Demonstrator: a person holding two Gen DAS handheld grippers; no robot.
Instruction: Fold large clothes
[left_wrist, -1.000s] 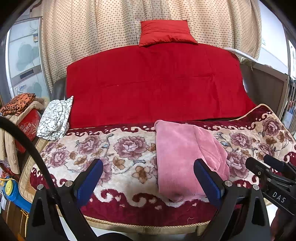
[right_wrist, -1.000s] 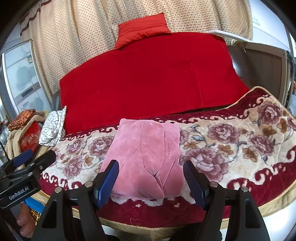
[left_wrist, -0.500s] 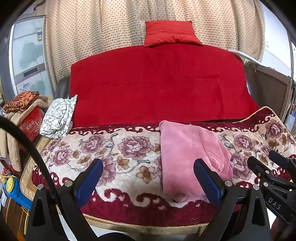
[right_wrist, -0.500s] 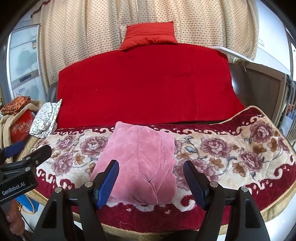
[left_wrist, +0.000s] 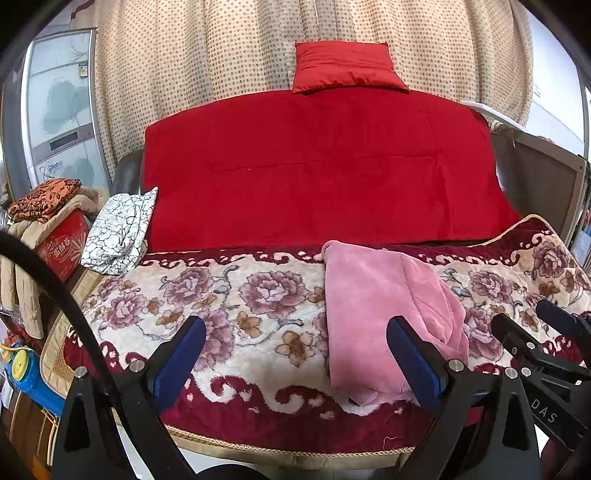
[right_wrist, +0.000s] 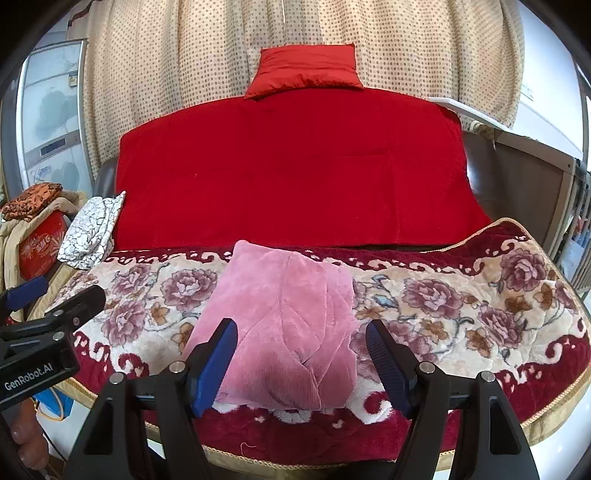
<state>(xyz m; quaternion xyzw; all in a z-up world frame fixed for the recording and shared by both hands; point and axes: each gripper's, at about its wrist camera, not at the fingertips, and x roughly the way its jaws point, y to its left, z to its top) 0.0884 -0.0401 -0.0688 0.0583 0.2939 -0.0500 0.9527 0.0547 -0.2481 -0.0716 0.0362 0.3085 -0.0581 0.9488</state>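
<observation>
Both my grippers, left (left_wrist: 295, 350) and right (right_wrist: 301, 354), have drawn back with jaws apart and empty; pink garment (right_wrist: 284, 325) looks soft, thick, best pinched at its corners.

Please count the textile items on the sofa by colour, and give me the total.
Pink: 1, the folded pink garment on the seat
Red: 2, the red cushion on top and the red blanket over the backrest
Floral: 1, the floral blanket on the seat
White with black pattern: 1, the patterned cloth at the left end
Total: 5
</observation>
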